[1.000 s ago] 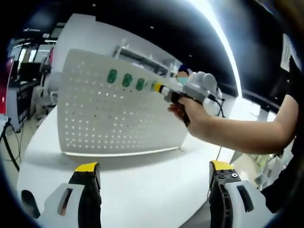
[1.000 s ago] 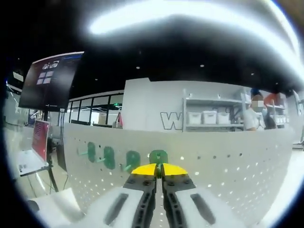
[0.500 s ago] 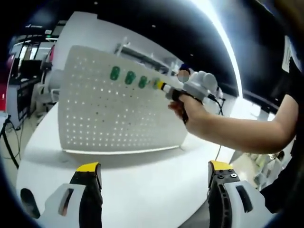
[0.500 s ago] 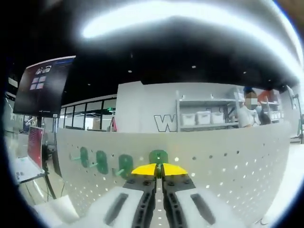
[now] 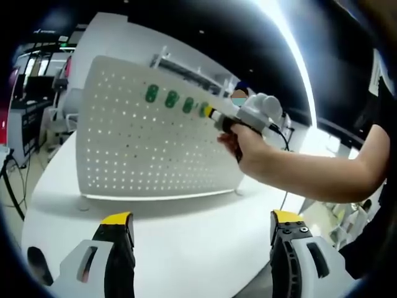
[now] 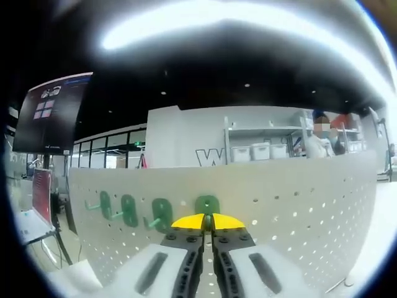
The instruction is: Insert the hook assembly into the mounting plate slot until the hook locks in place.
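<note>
Hook [image 6: 207, 204] pinched by right gripper [image 6: 207, 218]

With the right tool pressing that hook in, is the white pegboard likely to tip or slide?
Tipping looks possible: the pegboard stands upright on its bottom edge on the table, and no brace is visible. The right tool pushes a green hook in near the top edge, which gives the push leverage. The left tool hangs open, clear of the board, so nothing steadies it.

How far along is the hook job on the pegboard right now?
Three green hooks already sit in a row on the white pegboard. The right claw is shut on the fourth green hook, held against the board. Whether it has locked cannot be told. The left claw hangs open above the table.
</note>
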### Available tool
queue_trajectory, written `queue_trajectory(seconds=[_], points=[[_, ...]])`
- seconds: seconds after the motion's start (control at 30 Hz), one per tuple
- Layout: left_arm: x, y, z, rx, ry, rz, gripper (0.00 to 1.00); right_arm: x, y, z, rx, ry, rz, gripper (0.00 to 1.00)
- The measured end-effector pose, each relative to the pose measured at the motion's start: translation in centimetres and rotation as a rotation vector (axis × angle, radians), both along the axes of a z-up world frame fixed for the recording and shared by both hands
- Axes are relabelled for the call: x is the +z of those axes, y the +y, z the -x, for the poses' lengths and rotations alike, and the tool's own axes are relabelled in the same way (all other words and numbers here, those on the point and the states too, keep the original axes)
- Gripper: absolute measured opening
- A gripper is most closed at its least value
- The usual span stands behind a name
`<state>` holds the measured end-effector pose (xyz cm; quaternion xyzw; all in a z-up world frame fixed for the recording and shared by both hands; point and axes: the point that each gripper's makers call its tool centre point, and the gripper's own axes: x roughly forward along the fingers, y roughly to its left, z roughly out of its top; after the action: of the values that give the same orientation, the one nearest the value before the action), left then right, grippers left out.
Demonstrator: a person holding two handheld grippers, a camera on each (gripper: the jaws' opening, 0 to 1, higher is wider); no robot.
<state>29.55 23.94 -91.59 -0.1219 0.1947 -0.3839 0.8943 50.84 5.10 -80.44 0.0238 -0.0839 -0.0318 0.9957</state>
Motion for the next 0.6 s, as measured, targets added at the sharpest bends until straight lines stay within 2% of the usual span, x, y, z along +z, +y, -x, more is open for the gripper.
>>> queue_trajectory(seconds=[0.23,0.33,0.43,0.53,0.57,0.6], points=[[-0.34,0.19,0.04,0.003,0.006,-0.004,0.91,-0.14,-0.02,-0.08,-0.005,-0.002,0.019,0.00],[-0.79,0.41,0.07,0.012,0.029,-0.009,0.93,-0.13,-0.02,-0.12,0.000,-0.004,0.011,0.00],[-0.69,0.56,0.13,0.017,0.025,-0.003,0.92,-0.28,0.08,-0.22,-0.005,0.007,0.046,0.00],[-0.77,0.66,0.24,0.017,0.025,-0.009,0.92,-0.49,-0.02,-0.45,0.006,0.024,0.028,0.01],[-0.78,0.69,0.28,0.016,0.026,-0.010,0.92,-0.54,-0.03,-0.45,0.014,0.031,0.007,0.01],[-0.81,0.74,0.31,0.015,0.027,-0.010,0.92,-0.40,-0.10,-0.25,0.029,0.037,-0.052,0.02]])
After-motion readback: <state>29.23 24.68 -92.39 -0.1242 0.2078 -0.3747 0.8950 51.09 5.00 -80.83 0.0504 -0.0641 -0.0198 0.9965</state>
